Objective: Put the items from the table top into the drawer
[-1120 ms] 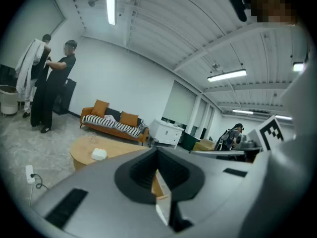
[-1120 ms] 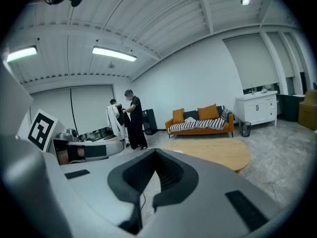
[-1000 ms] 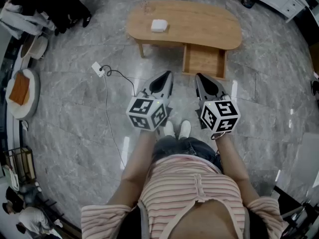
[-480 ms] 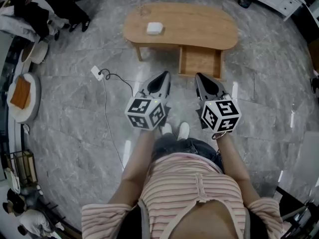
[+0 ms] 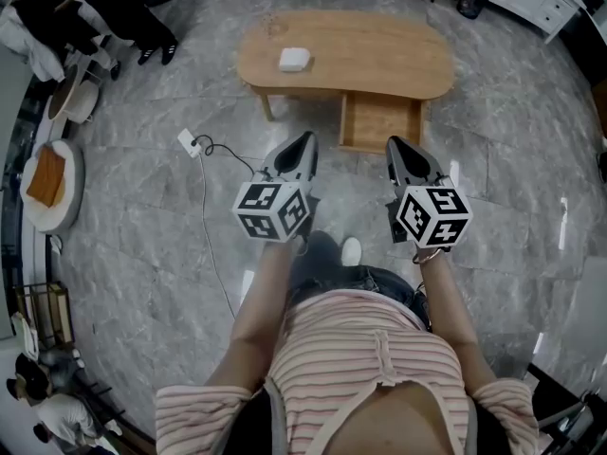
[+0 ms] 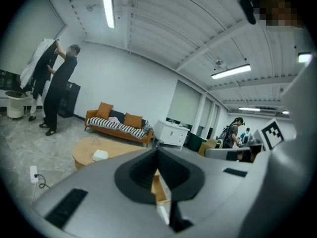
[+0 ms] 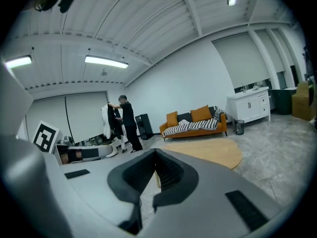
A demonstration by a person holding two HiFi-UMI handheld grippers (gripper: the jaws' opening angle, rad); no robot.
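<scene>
left tool (image 5: 303, 142): jaws together, empty | right tool (image 5: 398, 146): jaws together, empty | small white box (image 5: 294, 60): on oval wooden bench (image 5: 379, 50), left part | open wooden drawer (image 5: 381, 121): under bench front, apart from box

Grey marble floor (image 5: 133, 254), white walls (image 6: 129, 88), orange sofa (image 6: 119, 125) (striped throw).

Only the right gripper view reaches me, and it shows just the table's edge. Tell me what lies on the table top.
Observer: One white item, on the left part of the table in the head view.
Operator: Report the drawer.
Observer: The drawer is pulled open under the table's near edge; I see nothing in it.
Operator: Now the left hand-held gripper.
Observer: The left hand-held gripper has its jaws together, with nothing between them.
</scene>
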